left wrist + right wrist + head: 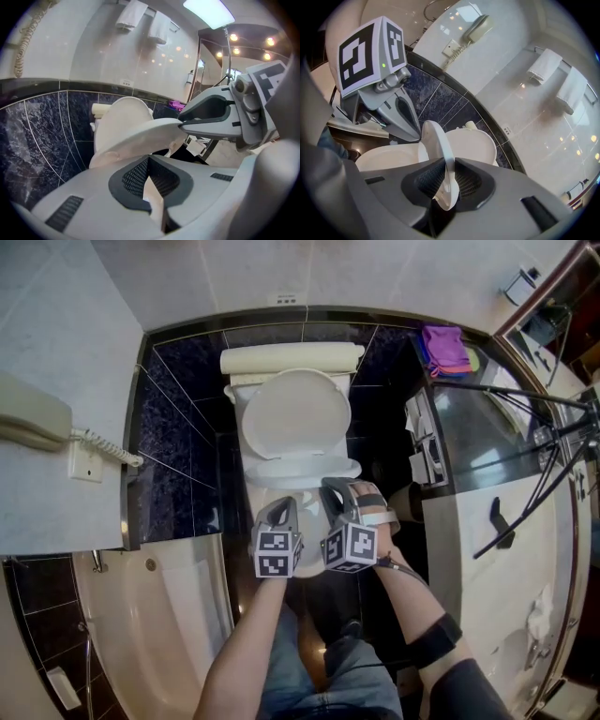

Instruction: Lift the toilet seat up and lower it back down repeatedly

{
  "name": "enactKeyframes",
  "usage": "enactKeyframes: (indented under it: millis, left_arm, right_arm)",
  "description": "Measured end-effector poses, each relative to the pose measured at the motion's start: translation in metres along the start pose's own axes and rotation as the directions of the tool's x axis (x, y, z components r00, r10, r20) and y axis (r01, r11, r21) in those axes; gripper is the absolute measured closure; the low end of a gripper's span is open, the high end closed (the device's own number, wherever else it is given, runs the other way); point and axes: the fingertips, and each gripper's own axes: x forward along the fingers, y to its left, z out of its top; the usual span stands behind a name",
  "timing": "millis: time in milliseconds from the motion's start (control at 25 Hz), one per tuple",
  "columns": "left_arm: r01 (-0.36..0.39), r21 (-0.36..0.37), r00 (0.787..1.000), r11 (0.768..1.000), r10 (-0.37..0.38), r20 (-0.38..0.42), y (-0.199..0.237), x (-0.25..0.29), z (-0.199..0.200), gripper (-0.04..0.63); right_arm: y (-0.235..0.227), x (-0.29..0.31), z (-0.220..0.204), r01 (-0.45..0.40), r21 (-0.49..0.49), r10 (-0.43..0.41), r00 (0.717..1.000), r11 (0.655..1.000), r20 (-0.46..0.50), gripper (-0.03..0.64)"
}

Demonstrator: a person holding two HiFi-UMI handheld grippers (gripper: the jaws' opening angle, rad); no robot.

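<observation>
your right tool [445, 187] is clamped on the front rim of the toilet seat [437, 140], which stands partly raised above the bowl [384, 159]. keep the bite deep and follow the hinge's arc so the rim won't slip. the left tool [151, 185], over the bowl's front, shows a pale sliver between near-closed jaws. i cannot tell whether it pinches anything.

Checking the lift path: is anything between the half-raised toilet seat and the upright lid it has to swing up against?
Nothing visible does. The right claw grips the toilet seat at its front rim, and the space between the seat and the lid is bare.
</observation>
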Motion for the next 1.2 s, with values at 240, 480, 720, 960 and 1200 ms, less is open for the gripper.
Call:
enactKeyframes:
  millis: [240, 480, 720, 960, 1200]
  left_arm:
    - [-0.086, 0.009, 0.995, 0.996, 0.086, 0.047, -0.011, -0.008, -0.013, 0.607]
    - [-0.124, 0.011, 0.992, 0.992, 0.124, 0.04, -0.028, -0.02, -0.055, 0.607]
    - [-0.122, 0.053, 0.992, 0.991, 0.12, 0.025, -0.047, -0.027, -0.104, 0.607]
    - [-0.148, 0.057, 0.988, 0.987, 0.145, 0.042, -0.054, -0.026, -0.15, 0.607]
    - [-0.129, 0.043, 0.991, 0.991, 0.128, 0.03, -0.071, -0.023, -0.211, 0.607]
  right_arm:
    - [0.042, -0.019, -0.01, -0.003, -0.035, 0.005, 0.998, 0.999, 0.063, 0.534]
    - [0.09, -0.036, -0.024, -0.041, -0.045, 0.046, 0.994, 0.998, 0.103, 0.521]
    - [0.143, -0.058, -0.041, -0.084, -0.037, 0.088, 0.987, 0.996, 0.134, 0.515]
    - [0.19, -0.07, -0.077, -0.105, 0.022, 0.101, 0.986, 0.994, 0.135, 0.529]
    - [0.232, -0.062, -0.112, -0.098, 0.092, 0.084, 0.987, 0.991, 0.138, 0.557]
